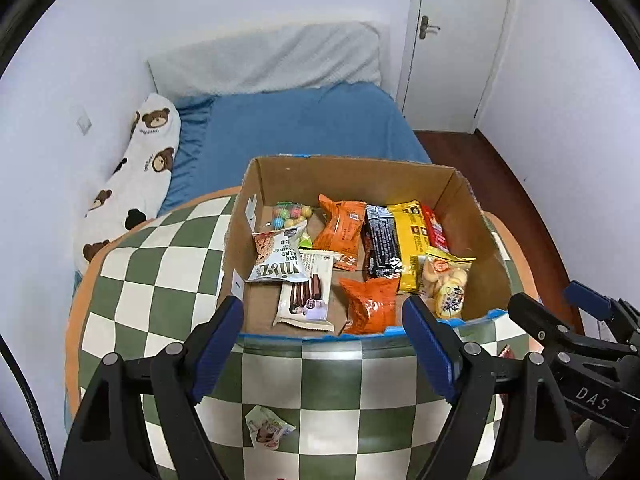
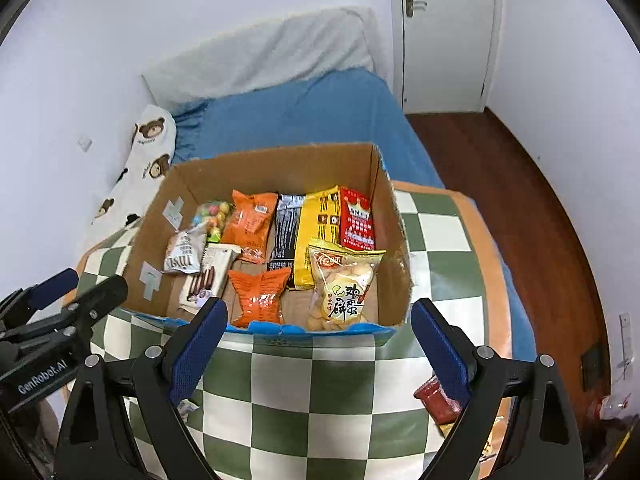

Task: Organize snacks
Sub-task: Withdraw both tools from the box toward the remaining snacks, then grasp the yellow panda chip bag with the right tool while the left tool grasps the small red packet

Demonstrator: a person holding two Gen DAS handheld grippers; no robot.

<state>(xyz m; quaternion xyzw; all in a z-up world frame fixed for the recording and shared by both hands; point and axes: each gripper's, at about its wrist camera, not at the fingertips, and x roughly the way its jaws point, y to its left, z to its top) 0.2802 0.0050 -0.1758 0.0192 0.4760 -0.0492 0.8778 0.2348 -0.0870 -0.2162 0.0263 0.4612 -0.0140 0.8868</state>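
Holding both tools above the checkered cloth (image 1: pixel 328 380), I look down into the cardboard box (image 1: pixel 352 168) just beyond my fingertips. My left hand-held gripper (image 1: pixel 324 344) is spread wide with nothing between its blue pads, and the box's near edge runs across the gap. My right hand-held gripper (image 2: pixel 316 344) is likewise released and empty, level with that same taped edge. Inside the box lie the snacks: an orange packet (image 1: pixel 370 306) nearest my left tool, a bag of round biscuits (image 2: pixel 340 292) nearest my right, a yellow packet (image 2: pixel 316 232), a black packet (image 1: pixel 380 244), a red packet (image 2: pixel 356 220) and a bag of coloured candy balls (image 1: pixel 290 216) at the far side. A small crumpled wrapper (image 1: pixel 266 426) lies on the cloth below my left tool, outside the box. A dark red packet (image 2: pixel 436 398) lies on the cloth behind my right tool's right finger.
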